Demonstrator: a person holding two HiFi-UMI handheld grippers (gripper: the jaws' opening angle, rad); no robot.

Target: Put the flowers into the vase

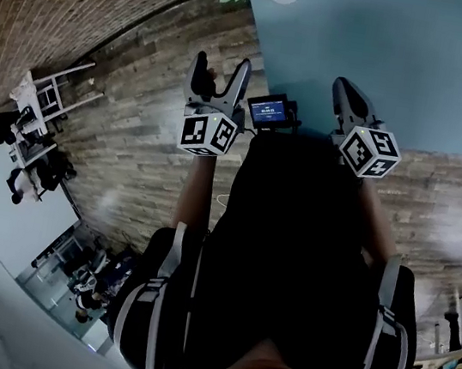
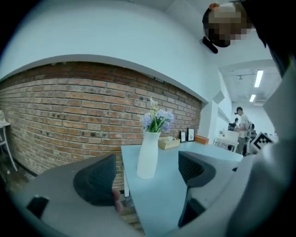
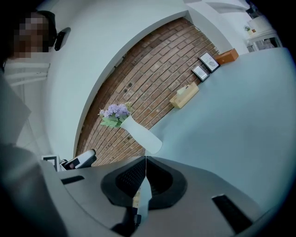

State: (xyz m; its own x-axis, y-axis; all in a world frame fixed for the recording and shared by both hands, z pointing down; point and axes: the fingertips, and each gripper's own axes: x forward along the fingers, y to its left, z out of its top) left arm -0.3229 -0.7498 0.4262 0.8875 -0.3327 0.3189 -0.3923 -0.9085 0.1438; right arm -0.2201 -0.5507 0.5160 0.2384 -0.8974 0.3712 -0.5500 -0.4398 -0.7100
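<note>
Pale blue table (image 1: 389, 65) fills the far right of the scene, with a wooden floor (image 1: 140, 156) to its left and a brick wall (image 2: 69, 115) behind it. Near the table's far left corner a white vase (image 2: 148, 155) stands upright, and the purple flowers (image 2: 157, 120) with their green leaves sit in its mouth. In the head view the left gripper (image 1: 221, 72) is held over the floor just left of the table's near edge. Its fingers (image 2: 97, 178) are spread wide apart with nothing touching them, and the vase shows well ahead through the gap. The right gripper (image 3: 145, 162) is over the near edge of the table, well apart from the vase. Its fingers are pressed together along a thin line with nothing held between them. Farther along the back of the table lie a tan box (image 3: 184, 96), two small picture frames (image 3: 206, 67) and an orange block (image 3: 226, 57) by the wall. A small lit screen (image 1: 269, 111) sits between the two grippers. People (image 2: 241, 125) stand in the bright room far to the right.
</note>
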